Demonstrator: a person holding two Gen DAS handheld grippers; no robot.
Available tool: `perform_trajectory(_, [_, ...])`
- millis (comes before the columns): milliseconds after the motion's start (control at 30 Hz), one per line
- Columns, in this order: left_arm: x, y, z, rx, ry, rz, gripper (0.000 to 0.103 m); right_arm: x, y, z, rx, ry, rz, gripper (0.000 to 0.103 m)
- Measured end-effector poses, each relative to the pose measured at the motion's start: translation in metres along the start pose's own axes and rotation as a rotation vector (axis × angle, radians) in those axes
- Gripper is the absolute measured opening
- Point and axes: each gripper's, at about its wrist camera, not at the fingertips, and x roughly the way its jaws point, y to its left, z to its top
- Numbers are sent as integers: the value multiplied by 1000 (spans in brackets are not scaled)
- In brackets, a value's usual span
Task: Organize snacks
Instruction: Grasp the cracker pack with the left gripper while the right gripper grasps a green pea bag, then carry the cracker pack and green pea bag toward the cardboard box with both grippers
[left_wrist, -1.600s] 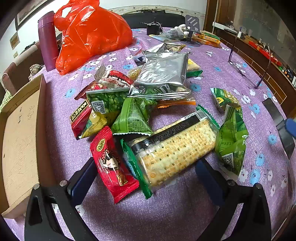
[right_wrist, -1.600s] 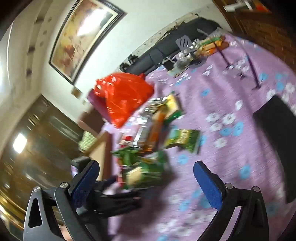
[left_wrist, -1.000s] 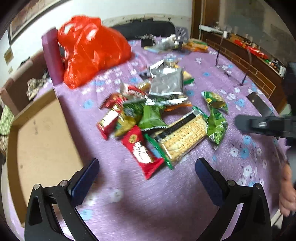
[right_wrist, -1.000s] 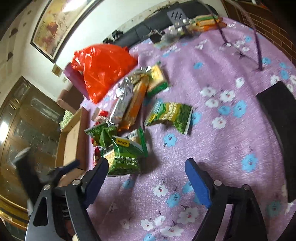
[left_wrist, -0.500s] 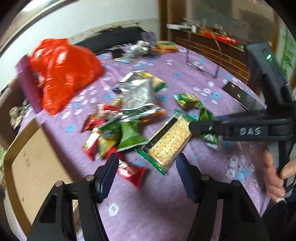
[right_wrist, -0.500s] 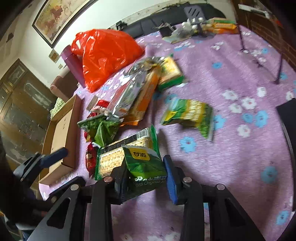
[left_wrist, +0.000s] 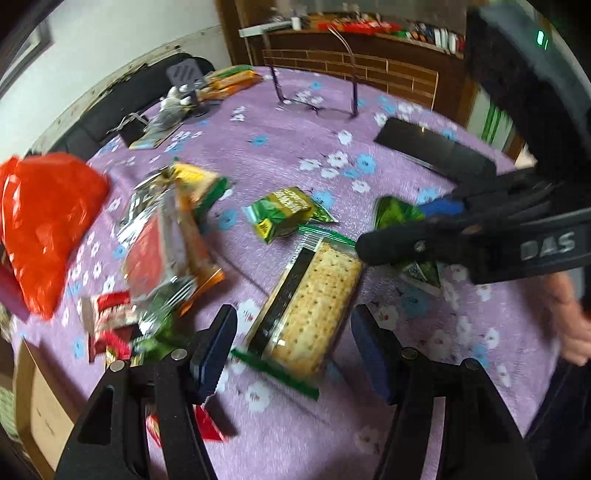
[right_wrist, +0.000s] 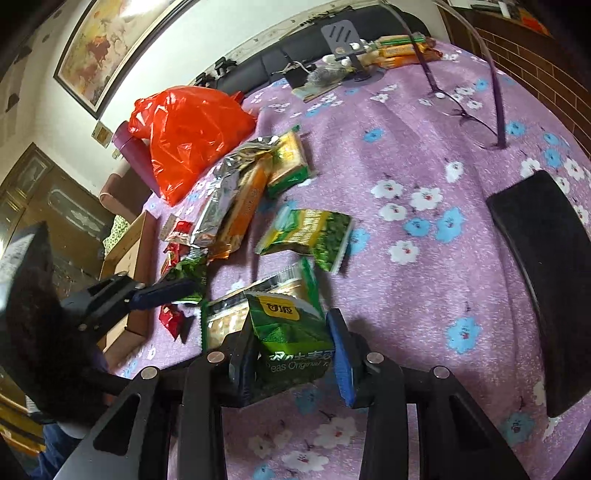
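Right claw (right_wrist: 291, 354): clamped on a green pea packet (right_wrist: 290, 339), blue pads pressing both its sides, jaws just drawn in around it. Packet upright between the pads, its lower edge over the purple flowered counter (right_wrist: 424, 280), its back touching the near end of the cracker pack (right_wrist: 229, 317).

Left claw (left_wrist: 291, 350): about half open, just narrowed, gripping nothing. Straddles the near end of the cracker pack (left_wrist: 314, 306), one pad on each side with a gap to the wrapper; pack flat on the counter (left_wrist: 280, 155), long axis pointing away from the claw.

Beyond the cracker pack: a small green-and-yellow packet (left_wrist: 284, 214) lying alone. Left of the cracker pack: a heap of silver, orange and red packets (left_wrist: 166, 240), blurred. Farther left of the cracker pack: an orange plastic bag (left_wrist: 40, 221) and a cardboard box (right_wrist: 129, 266) at the counter's edge. Right of the cracker pack: a flat black slab (left_wrist: 432, 147).
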Motion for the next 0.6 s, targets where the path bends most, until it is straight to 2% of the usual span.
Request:
perform_trajectory(200, [25, -10, 12, 43, 57, -4, 63, -10, -8, -3, 2, -25, -6, 39])
perform_trajectory(267, [25, -10, 15, 29, 46, -19, 52, -11, -10, -4, 4, -28, -9, 39])
perform_trajectory(333, [24, -11, 15, 4, 46, -33, 45, -11, -11, -5, 6, -27, -7, 39])
perform_trajectory(467, [17, -16, 4, -88, 34, -13, 45, -12, -12, -5, 0, -31, -19, 39])
perform_trajectory(600, [3, -19, -17, -197, 26, -8, 45, -11, -4, -7, -62, -40, -73, 39])
